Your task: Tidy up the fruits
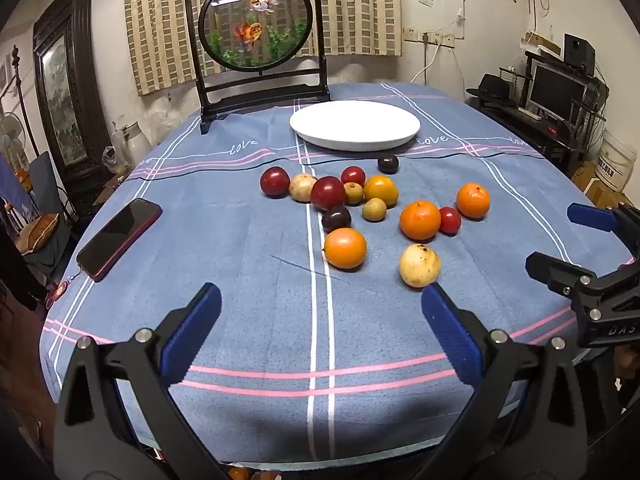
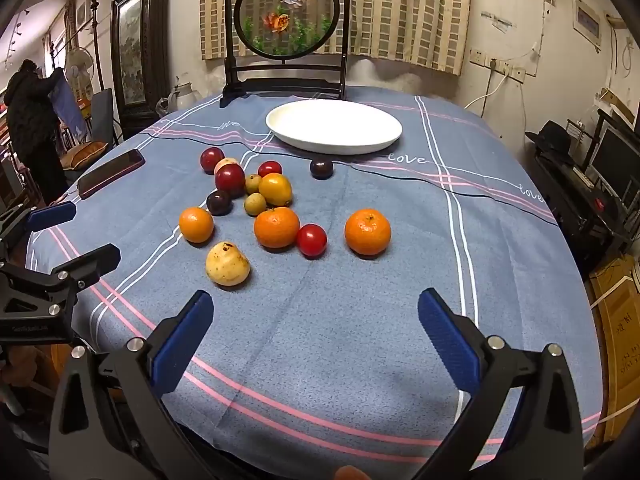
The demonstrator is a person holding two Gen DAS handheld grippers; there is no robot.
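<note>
Both tongs, left (image 1: 321, 306) and right (image 2: 316, 312), wide open, empty. Blue plaid worktop (image 1: 248, 280): fruits (image 1: 345, 248) near white plate (image 1: 354, 125), phone (image 1: 119, 238) left of it; goldfish screen (image 1: 256, 32) behind.

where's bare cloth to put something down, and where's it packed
Free: the near cloth in front of the pale fruit, the strip right of the lone orange, and the white plate, bare inside. Crowded: the fruit cluster between the phone and that orange.

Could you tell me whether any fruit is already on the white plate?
No, the white plate holds nothing; every fruit lies on the tablecloth in front of it.
</note>
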